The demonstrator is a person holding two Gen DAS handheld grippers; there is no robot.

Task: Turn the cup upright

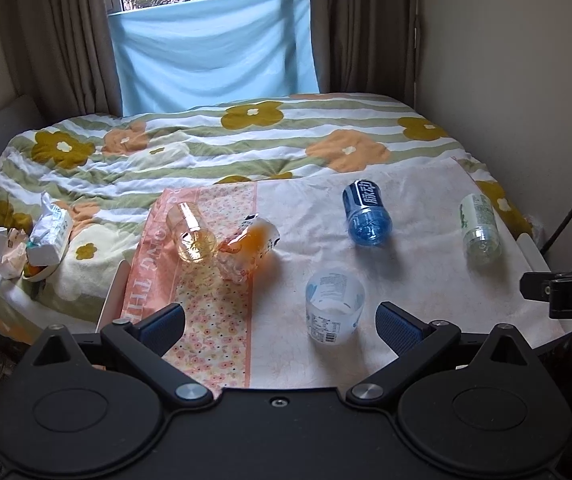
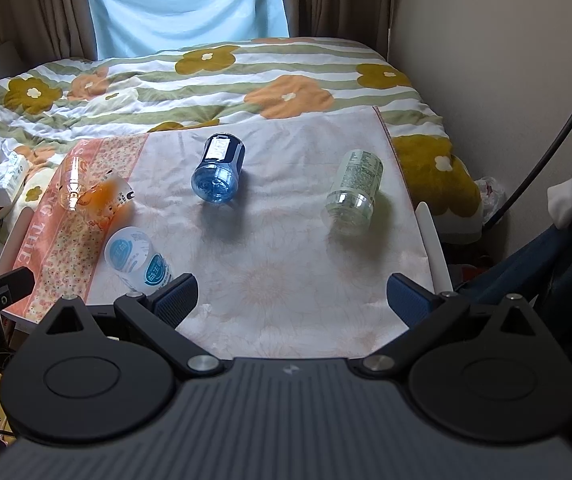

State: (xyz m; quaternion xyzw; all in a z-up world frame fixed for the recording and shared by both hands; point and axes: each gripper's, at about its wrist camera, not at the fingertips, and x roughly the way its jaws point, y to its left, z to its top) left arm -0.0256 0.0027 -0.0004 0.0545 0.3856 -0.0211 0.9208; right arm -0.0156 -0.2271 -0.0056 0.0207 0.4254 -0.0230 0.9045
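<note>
Several cut-bottle cups lie on their sides on a cloth-covered table (image 1: 426,280). A white-labelled cup (image 1: 334,305) lies nearest, just ahead of my open, empty left gripper (image 1: 279,322); it also shows in the right wrist view (image 2: 138,261). A blue cup (image 1: 367,213) (image 2: 218,174) lies mid-table, a clear green-labelled cup (image 1: 480,229) (image 2: 353,193) to the right. An orange-labelled cup (image 1: 249,249) (image 2: 107,197) and a clear cup (image 1: 191,232) (image 2: 73,184) lie at the left. My right gripper (image 2: 292,300) is open and empty over the table's near edge.
A bed with a flowered quilt (image 1: 205,152) lies behind the table. Tissue packs and crumpled paper (image 1: 33,240) sit on the quilt at the left. A wall (image 1: 526,80) and a dark cable (image 2: 542,160) are to the right. Curtains and a blue sheet (image 1: 209,52) hang behind.
</note>
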